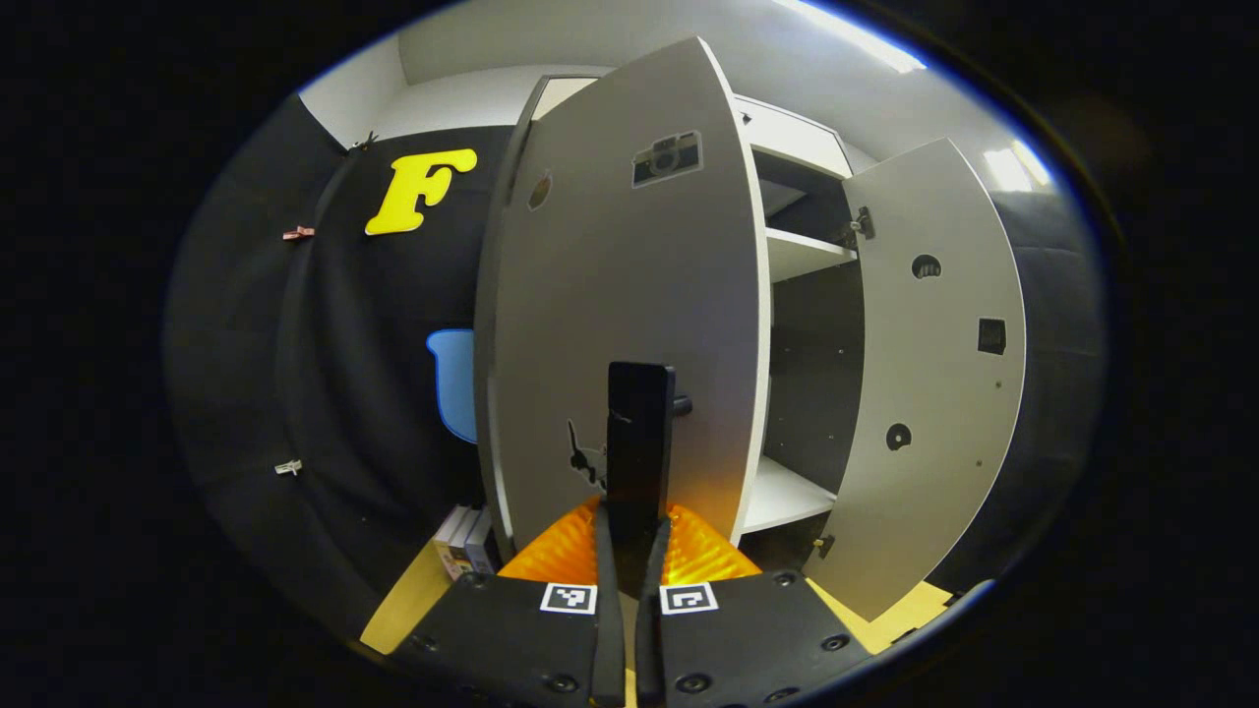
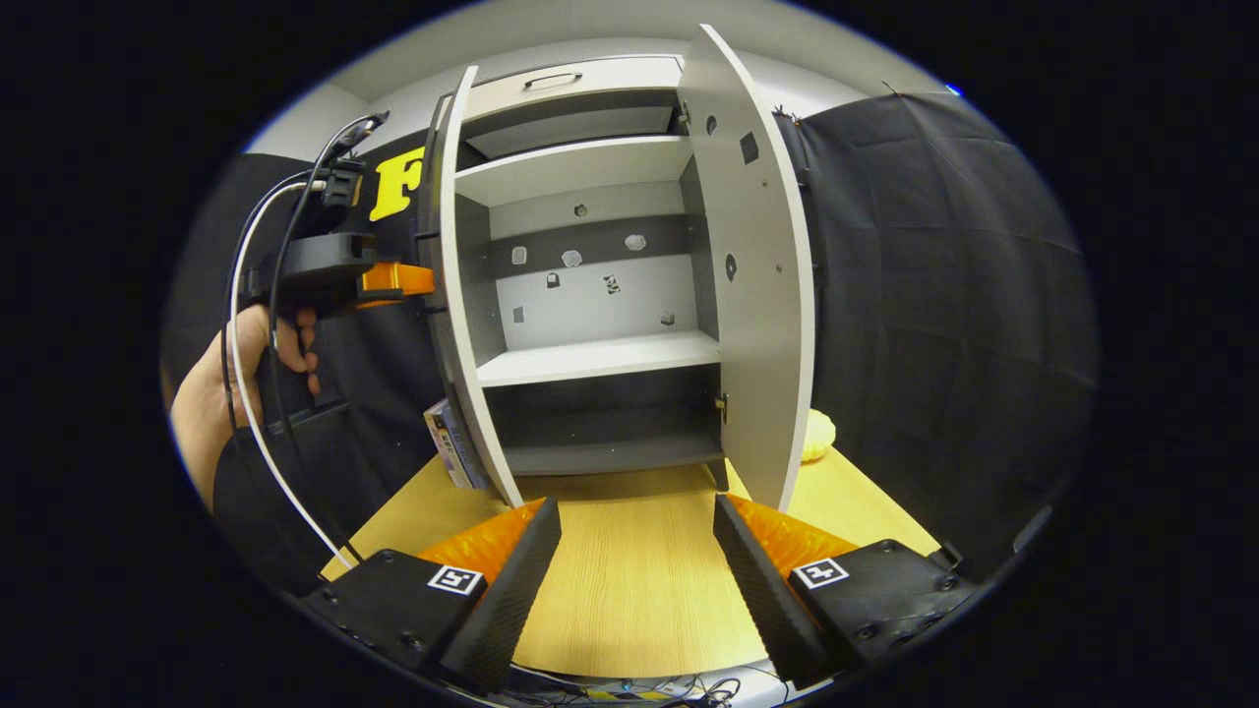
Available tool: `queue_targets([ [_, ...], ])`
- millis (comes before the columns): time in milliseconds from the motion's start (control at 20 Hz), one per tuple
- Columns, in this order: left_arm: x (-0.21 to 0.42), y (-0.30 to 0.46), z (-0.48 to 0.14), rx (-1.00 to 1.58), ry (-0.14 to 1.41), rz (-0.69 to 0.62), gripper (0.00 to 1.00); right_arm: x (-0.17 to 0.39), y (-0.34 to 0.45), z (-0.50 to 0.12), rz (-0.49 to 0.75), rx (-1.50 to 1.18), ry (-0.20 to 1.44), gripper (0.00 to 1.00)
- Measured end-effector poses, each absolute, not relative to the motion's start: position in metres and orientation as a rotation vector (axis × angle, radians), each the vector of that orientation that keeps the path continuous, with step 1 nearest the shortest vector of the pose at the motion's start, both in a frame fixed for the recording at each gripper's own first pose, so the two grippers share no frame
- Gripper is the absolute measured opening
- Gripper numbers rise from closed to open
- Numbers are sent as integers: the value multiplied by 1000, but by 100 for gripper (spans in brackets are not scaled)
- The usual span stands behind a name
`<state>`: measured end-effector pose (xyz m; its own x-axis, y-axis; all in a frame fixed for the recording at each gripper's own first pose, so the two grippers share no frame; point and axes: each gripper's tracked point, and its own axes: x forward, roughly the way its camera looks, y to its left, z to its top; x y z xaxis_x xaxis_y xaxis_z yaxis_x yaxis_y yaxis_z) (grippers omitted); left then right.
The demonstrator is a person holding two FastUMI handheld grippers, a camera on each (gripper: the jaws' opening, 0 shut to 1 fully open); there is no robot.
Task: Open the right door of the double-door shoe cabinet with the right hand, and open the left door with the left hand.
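The shoe cabinet (image 2: pixel 590 324) fills the middle of the right gripper view, standing on a pale wood-grain tabletop (image 2: pixel 629 580). Both doors hang open: the right door (image 2: pixel 752 265) swung out at centre right, the left door (image 2: pixel 448 285) edge-on at centre left. I judge these thin, flat, matte grey panels to be stiff and light, swinging freely on their hinges; the smooth faces would be slippery, so the handle on the front face is the place to take hold.

In the left gripper view, the left door sits dead centre, and my left gripper (image 1: pixel 629 570) has its fingers drawn together on the dark upright handle (image 1: pixel 639 442), squeezing it from both sides. My right gripper (image 2: pixel 634 560), at the bottom of the right gripper view, is spread wide and holds nothing.

Inside are white shelves (image 2: pixel 600 356) against a darker back panel. A yellow fuzzy object (image 2: pixel 818 437) lies behind the right door, and some boxes (image 2: pixel 450 444) stand at the cabinet's lower left.
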<state>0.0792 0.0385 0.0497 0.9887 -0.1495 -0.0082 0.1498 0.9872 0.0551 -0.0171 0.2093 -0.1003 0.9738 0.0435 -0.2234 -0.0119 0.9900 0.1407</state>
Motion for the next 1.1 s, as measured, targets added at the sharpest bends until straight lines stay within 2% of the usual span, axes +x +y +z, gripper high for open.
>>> queue_targets([
  [300,60,97,55,56,-27,-81,8,-25,206,-91,5,141,213,98],
  [350,57,108,59,80,-38,-58,5,-25,207,-90,10,140,211,98],
  [500,61,136,59,111,-38,19,5,-25,215,-90,31,136,215,98],
  [750,53,170,56,52,-34,9,5,-28,222,-92,55,115,217,98],
  [1100,7,167,62,81,-84,20,5,-22,213,-71,56,71,173,98],
])
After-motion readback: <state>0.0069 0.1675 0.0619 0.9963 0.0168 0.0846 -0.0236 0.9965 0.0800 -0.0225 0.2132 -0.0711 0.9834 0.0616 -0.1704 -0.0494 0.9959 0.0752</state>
